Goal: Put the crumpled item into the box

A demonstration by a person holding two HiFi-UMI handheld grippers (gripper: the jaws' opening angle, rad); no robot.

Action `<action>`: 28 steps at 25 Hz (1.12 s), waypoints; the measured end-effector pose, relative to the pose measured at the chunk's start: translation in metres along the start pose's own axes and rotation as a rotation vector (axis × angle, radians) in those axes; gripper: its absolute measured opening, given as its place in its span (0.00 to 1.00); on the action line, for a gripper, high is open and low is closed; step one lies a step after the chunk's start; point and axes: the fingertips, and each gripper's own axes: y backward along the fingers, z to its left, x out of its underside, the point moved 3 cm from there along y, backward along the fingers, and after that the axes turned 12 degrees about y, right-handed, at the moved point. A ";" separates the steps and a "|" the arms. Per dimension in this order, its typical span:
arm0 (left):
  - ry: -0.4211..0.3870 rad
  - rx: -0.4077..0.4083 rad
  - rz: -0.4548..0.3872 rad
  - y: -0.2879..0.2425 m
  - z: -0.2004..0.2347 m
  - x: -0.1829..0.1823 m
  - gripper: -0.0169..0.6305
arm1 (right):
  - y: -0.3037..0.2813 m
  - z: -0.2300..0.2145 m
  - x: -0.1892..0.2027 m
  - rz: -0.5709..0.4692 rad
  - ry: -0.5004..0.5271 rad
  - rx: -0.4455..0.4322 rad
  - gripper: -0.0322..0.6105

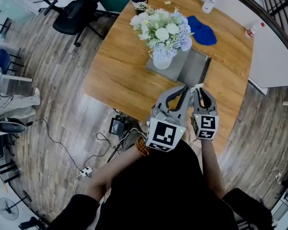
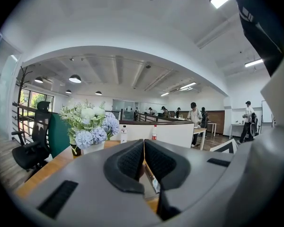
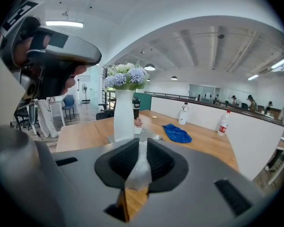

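Note:
A crumpled white paper (image 3: 141, 168) sits pinched between the pads of my right gripper (image 3: 143, 148), which is shut on it. In the head view both grippers hover side by side over the front edge of the wooden table (image 1: 120, 75), with the paper's tip (image 1: 198, 86) showing at the right gripper (image 1: 200, 90). My left gripper (image 1: 184, 89) is just to its left, and its jaws (image 2: 144, 143) meet at the tips with nothing held. A flat grey box (image 1: 194, 68) lies just beyond both grippers.
A white vase of flowers (image 1: 162, 60) stands on the grey box's left part. Behind it lie a blue cloth (image 1: 201, 31), two bottles (image 1: 210, 1) (image 1: 253, 30) and a black cup (image 1: 139, 1). An office chair (image 1: 77, 13) and cables (image 1: 116, 126) are on the floor.

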 end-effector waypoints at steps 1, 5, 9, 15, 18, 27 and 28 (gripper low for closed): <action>0.002 -0.001 -0.001 0.000 0.001 0.000 0.07 | -0.002 -0.001 0.001 0.003 0.002 0.001 0.14; 0.004 -0.012 0.005 -0.001 0.005 0.002 0.07 | -0.011 -0.007 0.004 0.017 0.010 0.007 0.15; 0.009 -0.018 0.003 -0.002 0.006 0.001 0.07 | -0.016 -0.016 0.007 0.024 0.023 0.020 0.15; 0.008 -0.018 0.005 -0.004 0.007 0.000 0.07 | -0.027 -0.029 0.006 0.026 0.036 0.041 0.15; 0.008 -0.020 0.007 -0.005 0.008 -0.001 0.07 | -0.034 -0.037 0.006 0.027 0.041 0.052 0.15; 0.001 -0.040 0.012 -0.002 0.016 -0.002 0.07 | -0.058 -0.052 0.007 0.024 0.081 0.065 0.15; 0.001 -0.044 0.012 -0.001 0.017 -0.002 0.07 | -0.061 -0.053 0.006 0.024 0.084 0.064 0.15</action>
